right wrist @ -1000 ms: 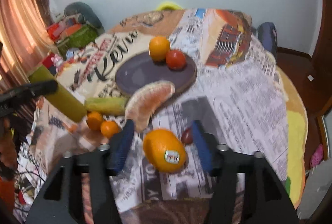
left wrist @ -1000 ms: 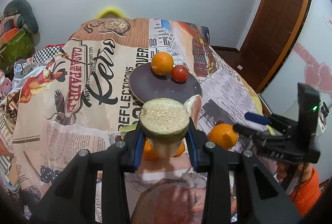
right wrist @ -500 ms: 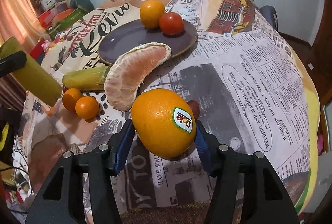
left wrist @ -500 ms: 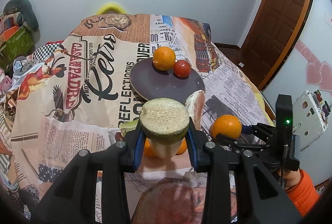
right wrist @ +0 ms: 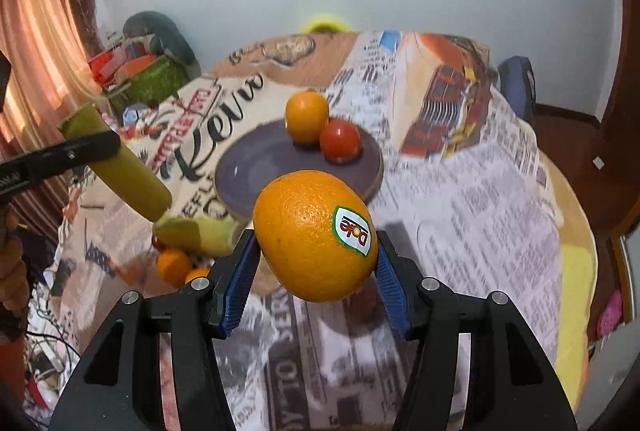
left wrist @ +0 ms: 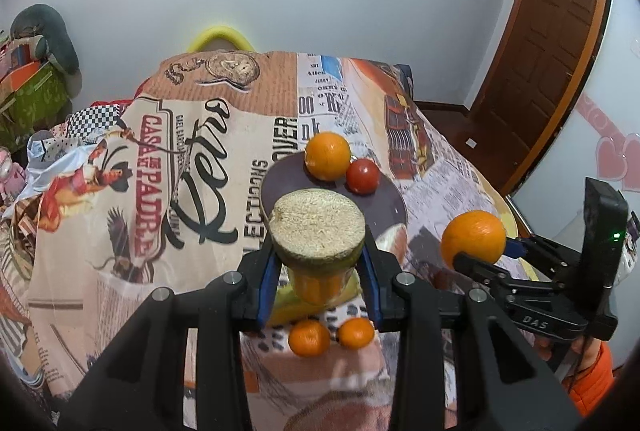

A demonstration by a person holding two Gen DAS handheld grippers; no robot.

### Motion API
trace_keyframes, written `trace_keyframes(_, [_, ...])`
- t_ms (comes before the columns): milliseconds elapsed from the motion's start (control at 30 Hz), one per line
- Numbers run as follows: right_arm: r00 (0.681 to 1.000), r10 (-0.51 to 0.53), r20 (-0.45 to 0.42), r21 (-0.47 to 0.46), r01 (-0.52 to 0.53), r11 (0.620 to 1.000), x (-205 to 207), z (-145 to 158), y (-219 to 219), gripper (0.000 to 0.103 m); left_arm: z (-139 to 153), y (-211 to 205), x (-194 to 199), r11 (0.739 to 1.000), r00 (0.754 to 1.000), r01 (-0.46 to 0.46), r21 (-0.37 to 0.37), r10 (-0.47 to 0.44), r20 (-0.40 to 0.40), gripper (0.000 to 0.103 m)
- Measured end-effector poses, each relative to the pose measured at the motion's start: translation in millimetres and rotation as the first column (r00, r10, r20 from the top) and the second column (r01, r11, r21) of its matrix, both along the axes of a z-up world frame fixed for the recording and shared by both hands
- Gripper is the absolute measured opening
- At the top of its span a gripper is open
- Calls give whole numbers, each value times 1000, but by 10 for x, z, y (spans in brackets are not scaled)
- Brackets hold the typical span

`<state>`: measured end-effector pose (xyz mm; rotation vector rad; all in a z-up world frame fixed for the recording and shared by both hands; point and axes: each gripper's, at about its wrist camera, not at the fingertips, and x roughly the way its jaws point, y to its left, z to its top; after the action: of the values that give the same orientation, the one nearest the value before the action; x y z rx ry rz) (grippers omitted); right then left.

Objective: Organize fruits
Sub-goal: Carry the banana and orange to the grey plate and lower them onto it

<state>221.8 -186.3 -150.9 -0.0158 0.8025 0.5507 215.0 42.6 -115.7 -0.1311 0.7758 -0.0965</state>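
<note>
both grippers carry fruit above the surface

the right gripper [right wrist: 316, 267] has its jaws clenched on a stickered orange [right wrist: 314, 235], lifted off the surface [right wrist: 480, 191] near the dark plate [right wrist: 260, 163]. the left gripper [left wrist: 318, 267] grasps a green cut stalk [left wrist: 318, 227]. an orange [left wrist: 327, 155] and tomato [left wrist: 362, 176] sit touching on the plate.

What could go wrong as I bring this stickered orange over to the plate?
The plate already holds an orange and a tomato touching each other; setting the stickered orange against them could roll them off. The right tool grips a round peel, so it may slip. The left tool's green stalk hangs near the path.
</note>
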Motion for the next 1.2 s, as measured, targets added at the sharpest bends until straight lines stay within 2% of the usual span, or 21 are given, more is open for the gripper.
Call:
trace_keyframes(267, [999,-2,42,5,2,1000,220,84,71,53,-42,-46,330,1000,1000,17,12,-17,-4,36])
trace_keyframes(500, [999,-1,47,12,0,1000,436,79,148,53,-247,-169,614,998,996,58,11,-57,-68,36])
trace_keyframes(733, [999,19,46,15,-19,1000,600,46,263,53,-477,-144,858,996,987,68,-61,-76,-145,36])
trace_keyframes(800, [999,25,42,14,-26,1000,649,16,301,53,-539,-148,929,996,984,68,-62,-77,-158,36])
trace_keyframes(1100, [999,43,22,-11,-43,999,863,-107,420,53,-661,-125,1217,997,986,49,-62,-58,-157,37])
trace_keyframes(1200, [999,50,13,-15,-50,999,918,-146,455,53,-665,-121,1286,998,988,40,-38,-45,-147,37])
